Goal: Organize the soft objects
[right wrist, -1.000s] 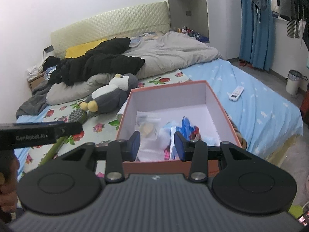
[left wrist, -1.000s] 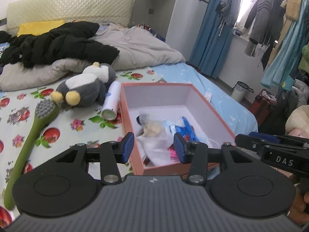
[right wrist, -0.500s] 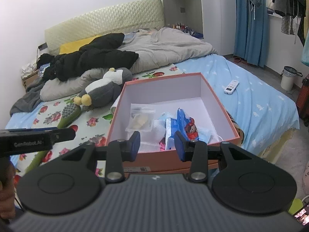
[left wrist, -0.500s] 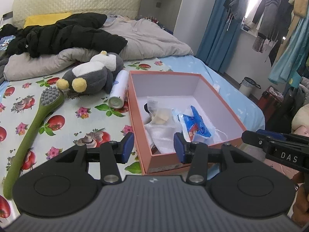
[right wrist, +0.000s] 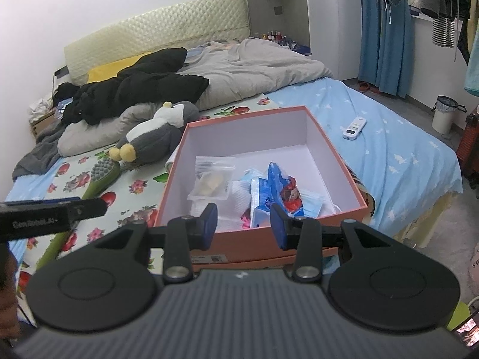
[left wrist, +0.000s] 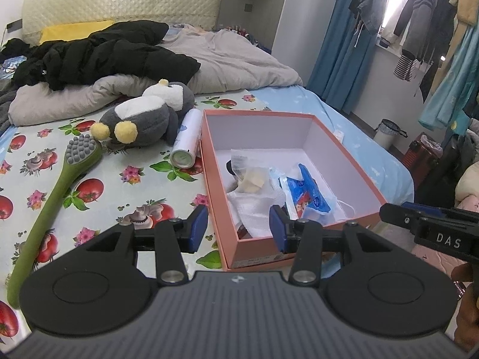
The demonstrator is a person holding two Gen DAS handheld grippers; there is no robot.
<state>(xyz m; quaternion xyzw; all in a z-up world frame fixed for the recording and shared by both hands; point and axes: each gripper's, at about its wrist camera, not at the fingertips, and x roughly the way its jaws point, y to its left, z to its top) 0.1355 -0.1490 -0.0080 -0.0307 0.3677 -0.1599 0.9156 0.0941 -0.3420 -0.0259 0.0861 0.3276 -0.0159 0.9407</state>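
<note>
An orange box [left wrist: 348,161] with a white inside lies open on the bed. It holds a white cloth [left wrist: 254,206], a zip bag [right wrist: 213,176], a blue tissue pack [right wrist: 280,190] and a face mask [right wrist: 311,206]. A grey-and-white penguin plush [left wrist: 143,119] lies to the left of the box, beside a white can [left wrist: 187,139] and a green long-handled brush [left wrist: 57,191]. My left gripper [left wrist: 238,229] hovers open over the box's near left corner, holding nothing. My right gripper [right wrist: 243,223] hangs open above the box's near wall, also holding nothing.
A grey duvet [left wrist: 227,59] and a black jacket [left wrist: 110,53] are heaped at the head of the bed. A white remote [right wrist: 354,127] lies on the blue sheet, right of the box. A bin [right wrist: 444,113] and hanging clothes [left wrist: 419,24] stand at the right.
Nothing on the bed has moved. Both grippers keep the same jaw gap. The views have only shifted slightly, showing a little more of the box's inside.
</note>
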